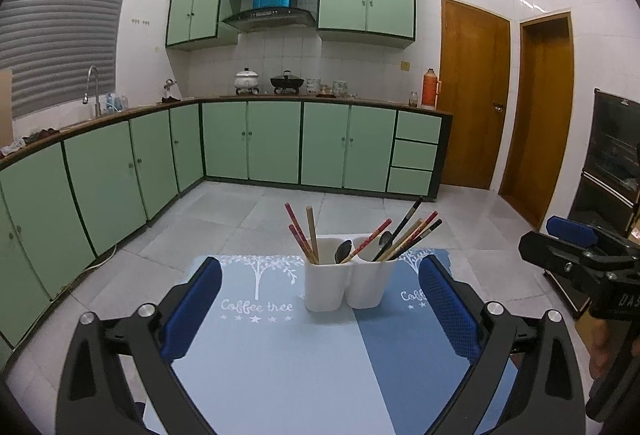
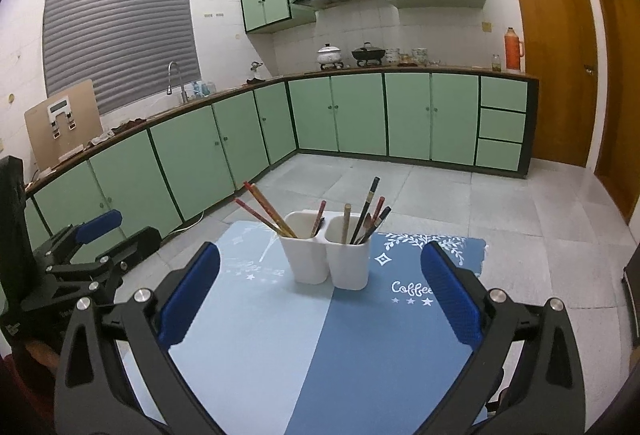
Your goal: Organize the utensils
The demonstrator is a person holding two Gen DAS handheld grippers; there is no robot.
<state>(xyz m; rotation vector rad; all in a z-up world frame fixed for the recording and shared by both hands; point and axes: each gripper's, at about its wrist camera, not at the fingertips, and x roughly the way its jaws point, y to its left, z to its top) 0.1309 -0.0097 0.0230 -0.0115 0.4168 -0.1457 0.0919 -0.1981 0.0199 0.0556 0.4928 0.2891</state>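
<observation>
Right now we hold both grippers back from the white two-cup holder [image 1: 349, 285] that stands upright on the blue mat [image 1: 280, 355] covering the desk — the left gripper [image 1: 320, 309] with its fingers spread wide and nothing between them, the right gripper [image 2: 320, 293] the same. Chopsticks [image 2: 266, 211] lean out of both cups, red and wooden ones in the left cup, darker ones in the right — and a spoon [image 1: 343, 251] sits in each.
</observation>
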